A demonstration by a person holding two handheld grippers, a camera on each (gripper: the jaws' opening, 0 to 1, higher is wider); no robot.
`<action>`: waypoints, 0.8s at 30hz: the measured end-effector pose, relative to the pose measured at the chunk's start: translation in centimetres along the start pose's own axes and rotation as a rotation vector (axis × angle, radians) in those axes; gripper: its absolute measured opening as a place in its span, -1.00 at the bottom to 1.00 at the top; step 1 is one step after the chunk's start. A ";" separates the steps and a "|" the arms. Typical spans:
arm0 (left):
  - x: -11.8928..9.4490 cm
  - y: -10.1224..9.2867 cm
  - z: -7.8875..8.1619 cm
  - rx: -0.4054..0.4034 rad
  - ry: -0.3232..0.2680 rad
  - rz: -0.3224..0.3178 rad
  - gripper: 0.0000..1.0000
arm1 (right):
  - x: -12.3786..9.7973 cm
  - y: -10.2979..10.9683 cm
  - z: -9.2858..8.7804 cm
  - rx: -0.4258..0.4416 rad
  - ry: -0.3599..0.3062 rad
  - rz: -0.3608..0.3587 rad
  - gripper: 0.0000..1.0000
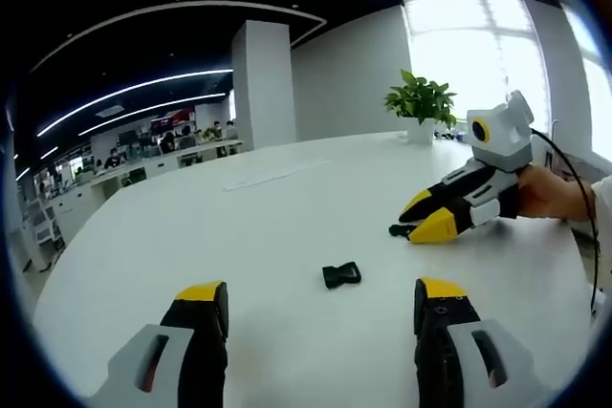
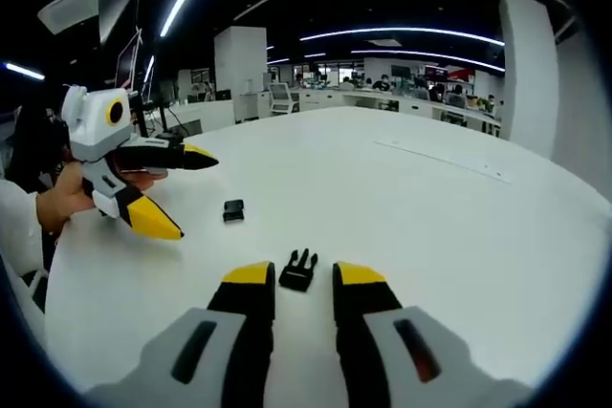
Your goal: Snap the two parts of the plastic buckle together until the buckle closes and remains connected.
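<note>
Both low views face each other across the white table point(image 1: 287, 226), sharing its middle.

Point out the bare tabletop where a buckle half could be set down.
Free: the white table beyond the pronged buckle half, toward its far edge. Crowded: around the socket buckle half, between the left tongs and right tongs.

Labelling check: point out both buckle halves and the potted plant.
pronged buckle half point(image 2: 298, 271), right gripper view, its body
socket buckle half point(image 1: 341, 275), left gripper view, its top face
potted plant point(image 1: 421, 100), left gripper view, its leaves
</note>
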State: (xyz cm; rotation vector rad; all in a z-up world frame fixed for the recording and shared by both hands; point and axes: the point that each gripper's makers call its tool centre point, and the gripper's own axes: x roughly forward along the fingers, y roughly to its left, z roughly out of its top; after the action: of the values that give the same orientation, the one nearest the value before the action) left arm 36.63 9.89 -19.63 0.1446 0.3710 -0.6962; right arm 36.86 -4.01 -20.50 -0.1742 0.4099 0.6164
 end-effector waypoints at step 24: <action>2.1 -0.5 0.0 0.029 0.025 -0.037 0.36 | 0.1 0.1 0.1 -0.025 -0.014 0.008 -0.72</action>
State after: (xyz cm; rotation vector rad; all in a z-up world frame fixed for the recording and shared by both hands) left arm 37.74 8.26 -20.43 0.1746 0.3888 -0.7374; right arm 36.86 -3.86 -20.47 -0.1922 0.3901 0.6300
